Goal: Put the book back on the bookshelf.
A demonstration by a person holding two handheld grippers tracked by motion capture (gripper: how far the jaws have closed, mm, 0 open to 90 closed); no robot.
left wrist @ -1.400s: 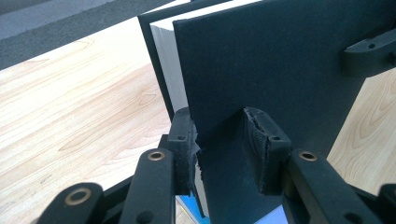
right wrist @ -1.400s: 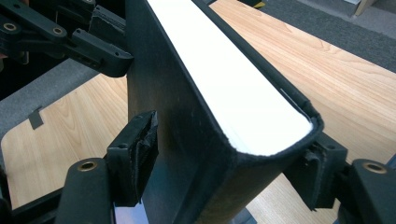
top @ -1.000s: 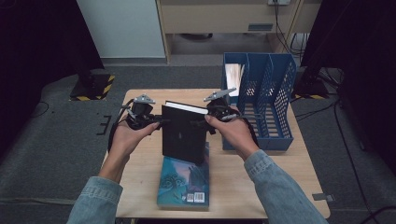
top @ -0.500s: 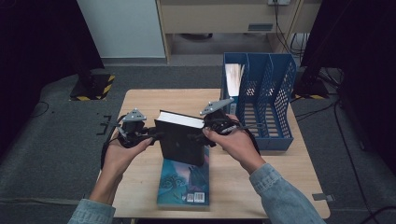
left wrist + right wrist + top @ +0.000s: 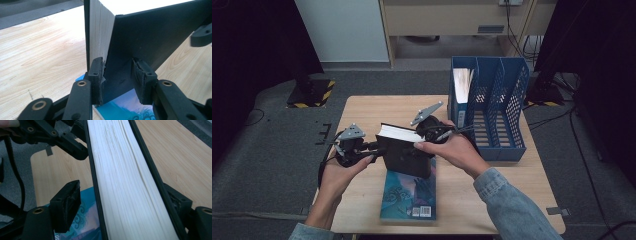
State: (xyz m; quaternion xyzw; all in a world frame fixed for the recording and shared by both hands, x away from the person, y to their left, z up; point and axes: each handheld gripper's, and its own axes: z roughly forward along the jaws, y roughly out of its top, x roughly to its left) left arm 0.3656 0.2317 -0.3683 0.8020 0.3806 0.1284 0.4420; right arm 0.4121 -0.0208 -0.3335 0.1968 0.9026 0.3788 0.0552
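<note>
A light wooden table (image 5: 372,115) carries a teal book (image 5: 409,197) lying flat and, seemingly, a blue file rack (image 5: 504,107).

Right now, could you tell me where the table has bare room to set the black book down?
The light wooden table is bare along its far edge and left side, behind the thick black book. A smaller patch lies right of the teal paperback, before the blue file rack. The middle is crowded.
</note>
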